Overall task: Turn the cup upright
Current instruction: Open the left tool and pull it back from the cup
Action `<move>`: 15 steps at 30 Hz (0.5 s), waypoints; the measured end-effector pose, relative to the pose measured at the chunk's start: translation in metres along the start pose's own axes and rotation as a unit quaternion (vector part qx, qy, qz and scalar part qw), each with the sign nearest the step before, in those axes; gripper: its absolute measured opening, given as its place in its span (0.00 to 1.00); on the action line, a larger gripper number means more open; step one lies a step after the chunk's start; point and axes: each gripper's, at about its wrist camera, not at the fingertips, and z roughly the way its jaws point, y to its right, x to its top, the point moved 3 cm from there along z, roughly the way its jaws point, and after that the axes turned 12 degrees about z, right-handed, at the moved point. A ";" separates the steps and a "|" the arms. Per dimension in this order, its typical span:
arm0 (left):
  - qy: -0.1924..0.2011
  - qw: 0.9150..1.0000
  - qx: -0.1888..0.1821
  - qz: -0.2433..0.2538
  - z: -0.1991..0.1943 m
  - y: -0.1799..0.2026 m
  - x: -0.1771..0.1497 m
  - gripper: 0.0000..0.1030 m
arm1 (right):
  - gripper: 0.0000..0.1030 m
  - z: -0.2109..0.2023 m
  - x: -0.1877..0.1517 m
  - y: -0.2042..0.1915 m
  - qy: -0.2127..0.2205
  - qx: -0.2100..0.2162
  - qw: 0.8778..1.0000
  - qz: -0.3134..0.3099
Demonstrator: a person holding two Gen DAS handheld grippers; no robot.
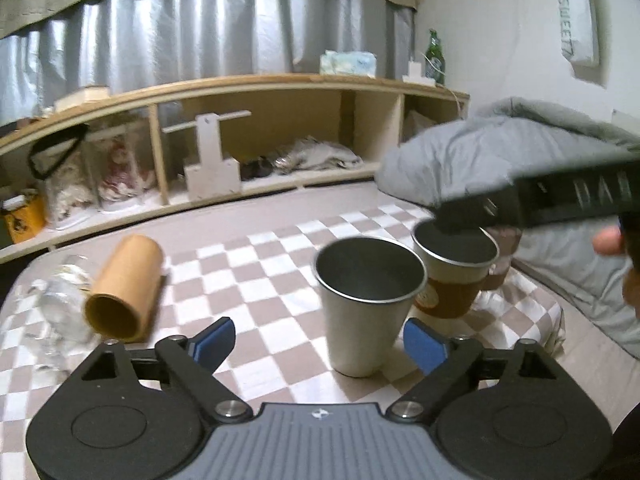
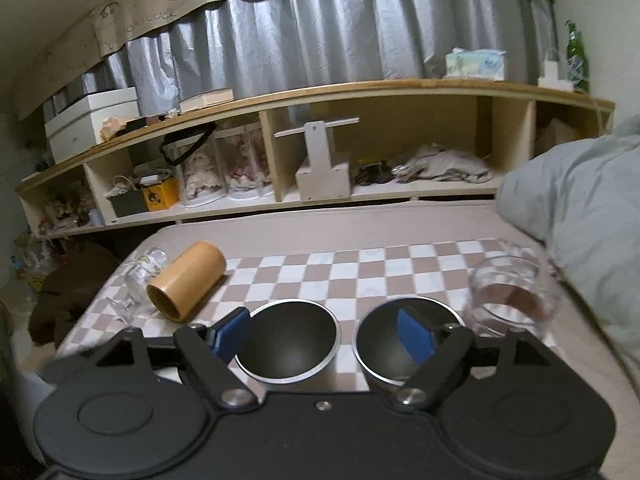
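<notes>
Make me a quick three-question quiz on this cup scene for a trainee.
1. True or false: the bamboo cup stands upright.
2. How many metal cups stand upright on the checkered cloth? A) one B) two C) three
3. Fill in: both the left hand-held gripper and the right hand-held gripper are ____ and hold nothing.

Key: 1 false, it lies on its side. 2 B, the plain cup and the sleeved cup. 3 open.

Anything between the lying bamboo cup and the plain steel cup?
Nothing: only bare checkered cloth between the bamboo cup and the steel cup, clearest in the left wrist view.
</notes>
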 end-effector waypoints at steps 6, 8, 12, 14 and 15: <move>0.008 1.000 0.022 -0.015 -0.030 -0.009 -0.003 0.97 | 0.87 -0.028 -0.011 0.008 0.019 -0.025 0.999 0.009; 0.010 0.999 0.028 -0.019 -0.039 -0.013 -0.005 0.99 | 0.92 -0.036 -0.016 0.010 0.024 -0.034 0.999 0.011; 0.013 0.999 0.042 -0.025 -0.053 -0.018 -0.011 1.00 | 0.97 -0.047 -0.026 0.010 0.032 -0.056 0.998 0.014; 0.014 0.998 0.046 -0.027 -0.059 -0.021 -0.014 1.00 | 0.99 -0.050 -0.032 0.009 0.033 -0.067 0.997 0.016; 0.014 0.998 0.048 -0.030 -0.062 -0.022 -0.016 1.00 | 0.99 -0.051 -0.035 0.009 0.031 -0.069 0.997 0.013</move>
